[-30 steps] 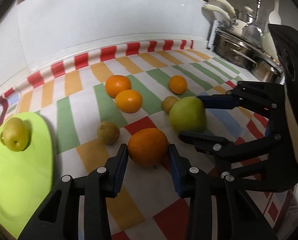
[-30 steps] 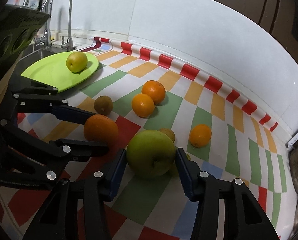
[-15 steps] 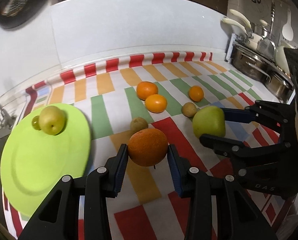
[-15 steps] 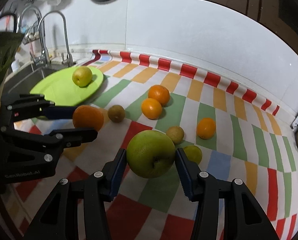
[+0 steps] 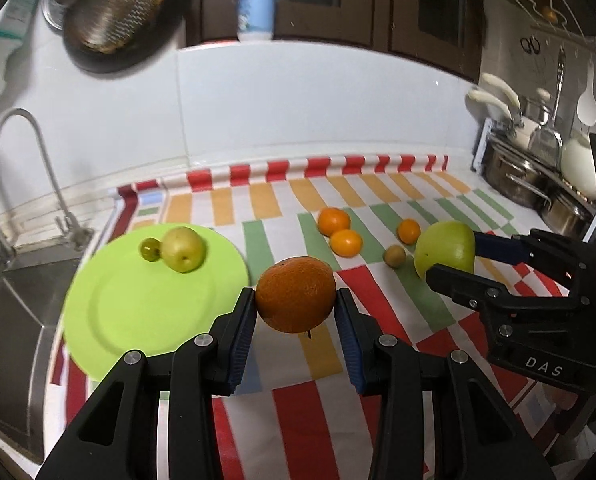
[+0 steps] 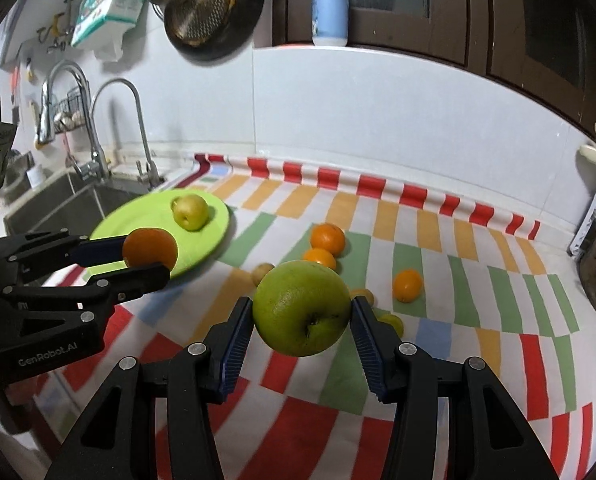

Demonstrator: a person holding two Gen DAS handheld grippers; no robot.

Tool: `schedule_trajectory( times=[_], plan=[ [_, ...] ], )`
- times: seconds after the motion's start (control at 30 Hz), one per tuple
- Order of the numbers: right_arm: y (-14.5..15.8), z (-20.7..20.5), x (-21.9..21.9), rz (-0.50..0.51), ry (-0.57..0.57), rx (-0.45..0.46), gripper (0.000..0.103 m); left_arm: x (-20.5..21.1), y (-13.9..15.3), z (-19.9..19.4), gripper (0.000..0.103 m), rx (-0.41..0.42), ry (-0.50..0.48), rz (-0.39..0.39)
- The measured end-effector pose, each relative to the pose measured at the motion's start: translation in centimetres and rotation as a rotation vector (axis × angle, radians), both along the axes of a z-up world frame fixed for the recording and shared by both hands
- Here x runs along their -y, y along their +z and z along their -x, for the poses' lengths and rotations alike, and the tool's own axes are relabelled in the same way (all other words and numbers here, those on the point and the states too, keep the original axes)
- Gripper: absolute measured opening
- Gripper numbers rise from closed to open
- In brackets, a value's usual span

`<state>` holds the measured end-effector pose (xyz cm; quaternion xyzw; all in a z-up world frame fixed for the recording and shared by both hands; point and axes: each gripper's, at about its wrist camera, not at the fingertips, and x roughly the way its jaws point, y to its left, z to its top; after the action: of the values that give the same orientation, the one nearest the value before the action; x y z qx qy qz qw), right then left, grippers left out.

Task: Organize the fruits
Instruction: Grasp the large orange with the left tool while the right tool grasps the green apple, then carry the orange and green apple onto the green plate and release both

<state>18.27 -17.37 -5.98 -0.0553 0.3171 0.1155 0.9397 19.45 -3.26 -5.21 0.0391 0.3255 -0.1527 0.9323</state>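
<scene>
My left gripper [image 5: 296, 312] is shut on a large orange [image 5: 295, 294] and holds it in the air beside the lime-green plate [image 5: 138, 312]; it also shows in the right wrist view [image 6: 148, 254]. My right gripper [image 6: 302, 322] is shut on a big green apple [image 6: 302, 308], lifted above the striped cloth; it shows in the left wrist view [image 5: 446, 250]. The plate holds a yellow-green pear [image 5: 183, 249] and a small green fruit [image 5: 150, 249]. Three small oranges [image 5: 333, 221] [image 5: 346, 242] [image 5: 408, 231] and a brown kiwi [image 5: 394, 256] lie on the cloth.
A steel sink [image 5: 6, 320] with a tap [image 5: 38, 168] lies left of the plate. Pots and utensils [image 5: 530, 176] stand at the right. The white tiled wall [image 5: 318, 100] backs the counter. A small yellow-green fruit [image 6: 392, 322] lies under my right gripper.
Both grippers have risen from the cloth with their fruit. The left one has carried the orange left, toward the plate; the apple has gone up and slightly left too.
</scene>
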Motion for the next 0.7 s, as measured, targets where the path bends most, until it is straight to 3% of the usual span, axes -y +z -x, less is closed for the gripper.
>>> schedule_trajectory(
  times=[0.7],
  plan=[
    [3.0, 1.2, -6.5, -0.061, 0.09, 0.074, 0.051, -7.4, 3.0, 3.0, 0.04, 0.093, 0.136, -0.004]
  ],
)
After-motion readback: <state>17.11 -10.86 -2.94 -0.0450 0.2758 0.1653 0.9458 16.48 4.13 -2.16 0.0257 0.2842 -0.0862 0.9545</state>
